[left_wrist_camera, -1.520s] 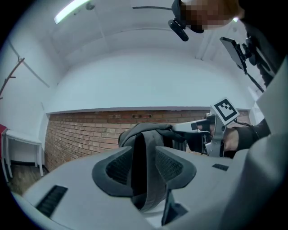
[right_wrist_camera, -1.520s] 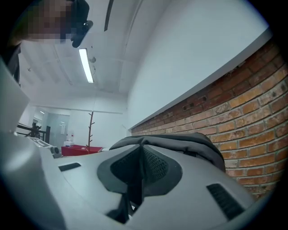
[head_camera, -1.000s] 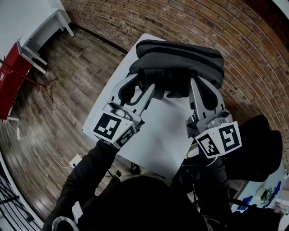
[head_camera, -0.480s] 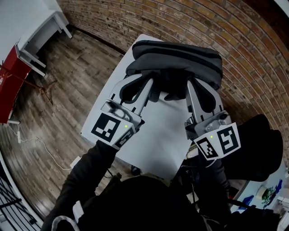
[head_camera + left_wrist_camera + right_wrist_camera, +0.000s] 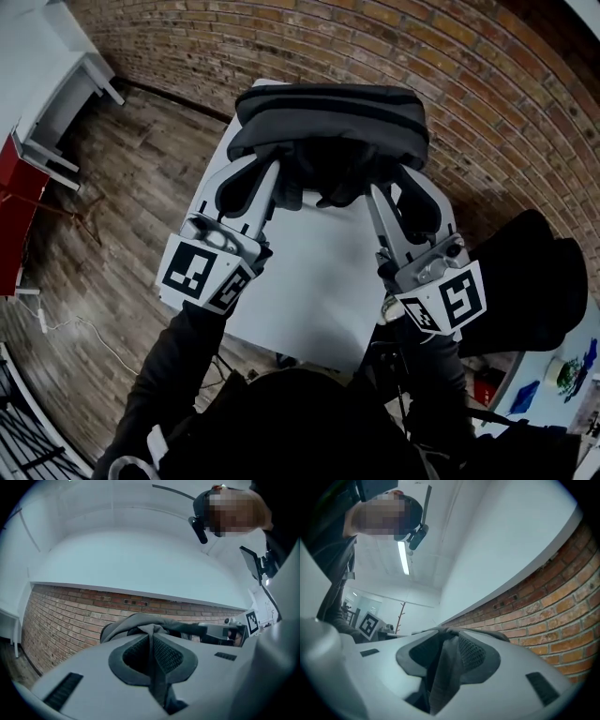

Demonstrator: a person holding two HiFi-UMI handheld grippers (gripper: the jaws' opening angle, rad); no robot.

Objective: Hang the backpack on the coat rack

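The left gripper (image 5: pixel 268 178) is clamped on a fold of grey fabric at the backpack's near edge. Its jaws have just been closing, and in the left gripper view (image 5: pixel 152 638) the strip stands pinched between the pads. The right gripper (image 5: pixel 394 192) has just been opening. In its own view (image 5: pixel 440 641) a like fold still stands between the jaws, lying on one pad with a dark gap beside the other, so it has no real hold.

The backpack (image 5: pixel 328 117) lies on its side at the far end of the table (image 5: pixel 309 281), hard by the wall (image 5: pixel 487 103) behind that end. Its folds hang over the table's middle, where both grippers meet them. Taking it there, one gripper to each side, looks meant to lift it evenly. The right one's release looks like a regrip before that lift.

Both forearms, in dark sleeves (image 5: pixel 173 361), reach forward over the table's near edge. The grippers run about level, tips a little raised and converging on the backpack.

A thin branched stand, likely the rack (image 5: pixel 400 616), shows well apart from the table.
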